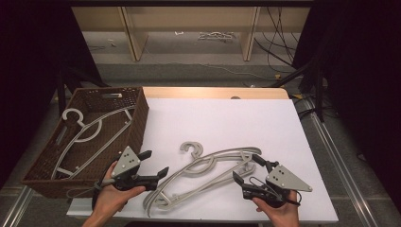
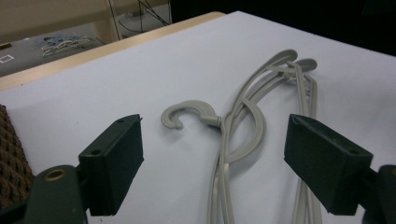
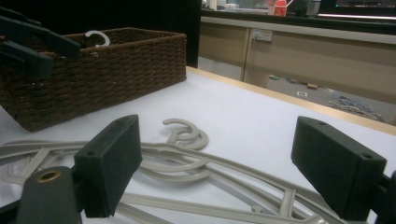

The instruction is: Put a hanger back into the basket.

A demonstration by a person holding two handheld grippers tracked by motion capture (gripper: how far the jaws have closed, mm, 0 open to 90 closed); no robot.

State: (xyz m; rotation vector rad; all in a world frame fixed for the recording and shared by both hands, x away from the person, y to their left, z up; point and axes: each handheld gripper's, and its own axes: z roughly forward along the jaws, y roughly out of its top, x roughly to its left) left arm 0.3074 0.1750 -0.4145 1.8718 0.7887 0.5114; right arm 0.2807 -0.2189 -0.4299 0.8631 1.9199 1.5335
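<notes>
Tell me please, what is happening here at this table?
A person holds a two-jaw tool in each hand over a white table. Grey plastic hangers lie in a loose pile between the tools. The left tool is open beside the pile's lower end; the right tool is open at the other end. Neither grips anything. Another grey hanger already lies in the brown wicker basket.

No legible text, label, brand, number or sign was found in any view. Checked: the grey hangers (image 1: pixel 208 165), the wicker basket (image 1: pixel 137 123), the white counter (image 1: pixel 227 118), and both hand-held grippers' bodies. A small pale square on the far floor (image 2: pixel 7 59) was too blurred to read.
</notes>
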